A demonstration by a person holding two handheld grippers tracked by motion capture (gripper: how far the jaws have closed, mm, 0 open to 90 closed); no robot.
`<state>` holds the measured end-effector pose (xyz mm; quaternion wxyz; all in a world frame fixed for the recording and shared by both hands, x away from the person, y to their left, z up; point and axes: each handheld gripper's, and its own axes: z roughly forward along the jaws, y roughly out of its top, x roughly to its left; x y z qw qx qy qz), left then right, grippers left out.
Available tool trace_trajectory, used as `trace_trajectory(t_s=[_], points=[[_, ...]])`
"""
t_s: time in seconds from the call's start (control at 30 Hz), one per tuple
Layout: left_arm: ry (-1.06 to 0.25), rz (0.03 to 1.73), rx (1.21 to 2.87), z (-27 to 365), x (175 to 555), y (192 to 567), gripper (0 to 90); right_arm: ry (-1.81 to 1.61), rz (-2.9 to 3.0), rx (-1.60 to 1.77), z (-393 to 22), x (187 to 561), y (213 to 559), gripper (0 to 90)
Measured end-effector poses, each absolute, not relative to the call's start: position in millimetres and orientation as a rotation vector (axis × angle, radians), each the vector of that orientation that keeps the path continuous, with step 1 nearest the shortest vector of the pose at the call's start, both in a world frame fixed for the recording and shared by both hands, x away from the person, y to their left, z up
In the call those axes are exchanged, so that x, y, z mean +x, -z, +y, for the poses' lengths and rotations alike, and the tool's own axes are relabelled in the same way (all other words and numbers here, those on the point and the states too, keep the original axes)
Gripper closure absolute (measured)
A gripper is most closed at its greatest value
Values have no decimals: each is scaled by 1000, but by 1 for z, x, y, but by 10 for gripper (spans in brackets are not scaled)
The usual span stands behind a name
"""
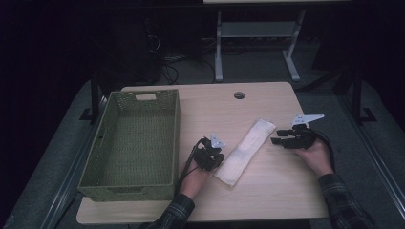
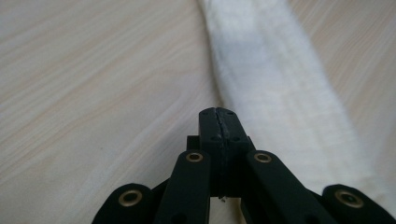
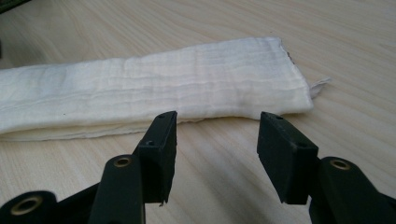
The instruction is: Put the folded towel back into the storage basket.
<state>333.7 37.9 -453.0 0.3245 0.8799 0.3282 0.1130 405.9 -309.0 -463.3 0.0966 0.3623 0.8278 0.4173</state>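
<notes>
- Dim room behind, with dark floor and the legs of another desk; up front a pale wood tabletop (image 1: 267, 191) carries everything.
- Green woven basket (image 1: 133, 143) stands on the tabletop's left part, with nothing in it.
- Folded white cloth (image 1: 246, 151), a long narrow strip, lies flat between the two hands. Its long axis runs diagonally, near end toward the person's left, far end away and to the right.
- Left tongs (image 1: 213, 149) sit just beside the cloth's left long edge, near its lower end. In the left gripper view the jaws are pressed fully together with nothing between them, tips at the cloth's edge (image 2: 280, 93).
- Right tongs (image 1: 278, 138) rest to the right of the cloth's far end, pointing left at it. In the right gripper view the jaws stand wide apart and hold nothing; the cloth (image 3: 154, 88) lies crosswise just beyond them, its frayed end off to the right.
- My judgement: each hand is close to one end, the right tongs being the ones ready to pinch the cloth's edge by moving straight forward.
</notes>
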Motion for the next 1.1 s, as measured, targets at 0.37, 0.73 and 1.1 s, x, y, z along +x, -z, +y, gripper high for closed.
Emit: trace_trajectory(t_s=[0.37, 0.73, 1.1], points=[[-127, 656, 2388, 30, 321, 457, 896, -1257, 2457, 1023, -309, 404, 463, 426], [-18, 467, 2425, 7, 297, 457, 896, -1253, 2468, 988, -306, 402, 463, 412], [60, 316, 2420, -17, 277, 460, 894, -1269, 2491, 971, -305, 403, 464, 404]])
